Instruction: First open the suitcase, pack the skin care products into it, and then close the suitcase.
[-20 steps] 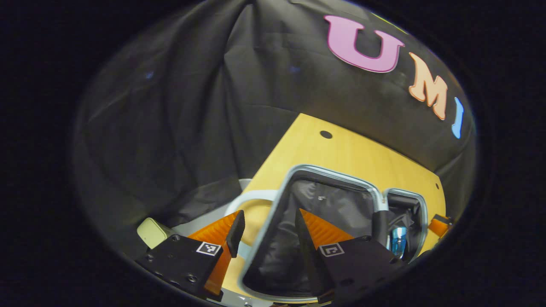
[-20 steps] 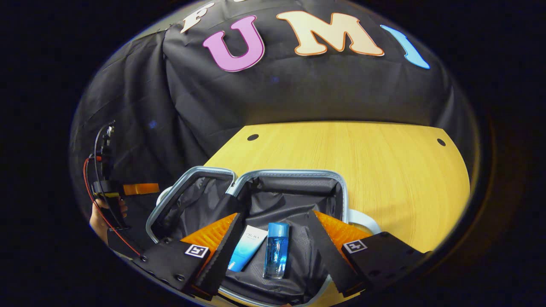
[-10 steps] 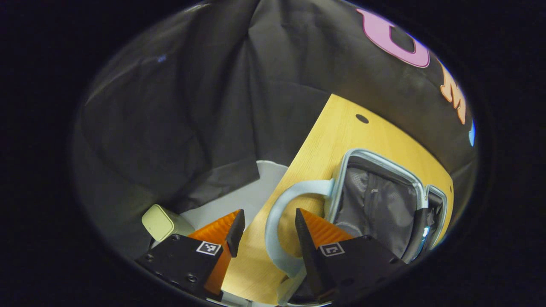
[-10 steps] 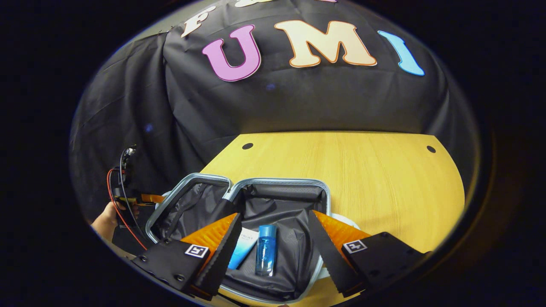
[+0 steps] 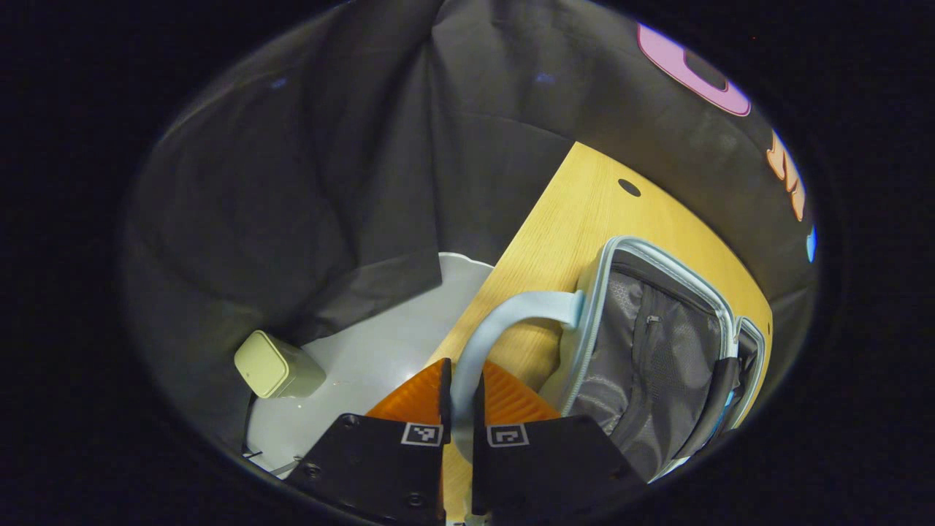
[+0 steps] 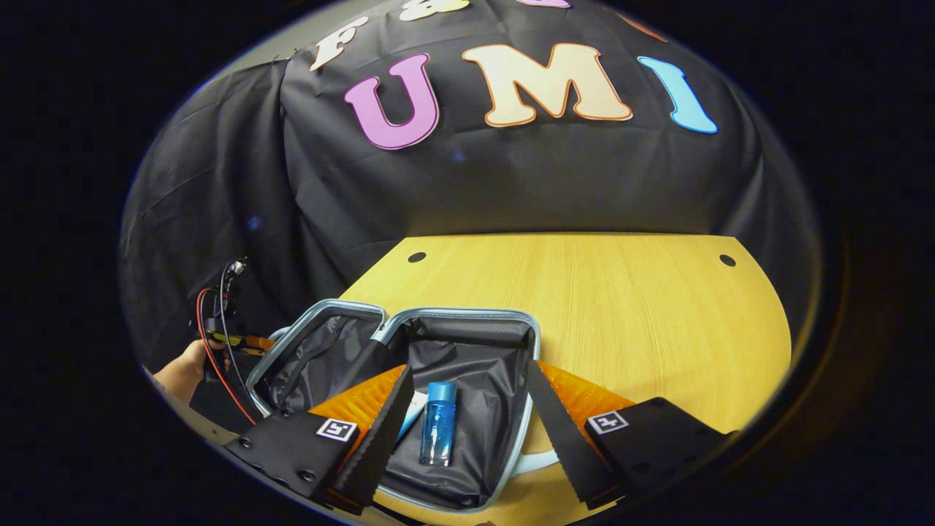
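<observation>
The left gripper (image 5: 459, 398) pinches the suitcase handle (image 5: 504, 321) at the frame's bottom centre. The right gripper (image 6: 467, 409) hangs wide open, empty, over the open suitcase (image 6: 467, 321) holding a blue bottle (image 6: 438, 424).

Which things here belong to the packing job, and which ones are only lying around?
Belong to the job:
- suitcase, lying open
- its handle, gripped by the left gripper
- blue bottle inside
- tube beside the bottle
- right gripper, jaws open

Only lying around:
- pale box beyond the table edge
</observation>
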A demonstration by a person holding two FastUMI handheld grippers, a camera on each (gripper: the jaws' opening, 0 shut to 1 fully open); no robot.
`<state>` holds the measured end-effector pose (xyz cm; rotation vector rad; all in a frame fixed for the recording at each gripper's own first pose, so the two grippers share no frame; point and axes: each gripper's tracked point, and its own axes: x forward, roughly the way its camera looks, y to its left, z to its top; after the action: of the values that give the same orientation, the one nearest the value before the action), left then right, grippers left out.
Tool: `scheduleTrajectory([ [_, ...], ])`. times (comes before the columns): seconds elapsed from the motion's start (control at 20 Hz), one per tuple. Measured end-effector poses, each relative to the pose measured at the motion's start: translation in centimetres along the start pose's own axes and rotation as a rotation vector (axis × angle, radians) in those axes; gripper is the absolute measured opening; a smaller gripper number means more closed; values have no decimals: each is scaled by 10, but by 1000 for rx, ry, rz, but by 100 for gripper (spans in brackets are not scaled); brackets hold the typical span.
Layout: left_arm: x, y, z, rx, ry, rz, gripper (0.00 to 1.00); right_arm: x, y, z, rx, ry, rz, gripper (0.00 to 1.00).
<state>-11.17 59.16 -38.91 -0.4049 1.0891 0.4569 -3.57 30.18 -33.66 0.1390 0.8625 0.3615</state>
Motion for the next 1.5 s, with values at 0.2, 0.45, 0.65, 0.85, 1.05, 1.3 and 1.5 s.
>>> scheduleTrajectory([
  [0.2, -35, -3, 20, 84, -107, 86, 4, -11, -13, 1, -4, -8, 34, 98],
  [0.45, -94, -25, 42, 149, -233, 106, 2, -22, -25, 15, -3, -39, 81, 98],
  [0.65, -141, -48, 56, 172, -315, 87, 1, -30, -28, 24, -22, -63, 121, 98],
  [0.85, -177, -82, 60, 210, -368, 52, 1, -39, -33, 26, -36, -78, 147, 98],
  [1.05, -203, -126, 65, 238, -420, -12, 0, -47, -42, 30, -33, -93, 153, 98],
  [1.3, -235, -194, 68, 367, -492, -94, 0, -61, -64, 26, -21, -97, 138, 98],
  [1.5, -255, -250, 58, 436, -512, -179, 0, -70, -82, 23, 7, -98, 121, 98],
])
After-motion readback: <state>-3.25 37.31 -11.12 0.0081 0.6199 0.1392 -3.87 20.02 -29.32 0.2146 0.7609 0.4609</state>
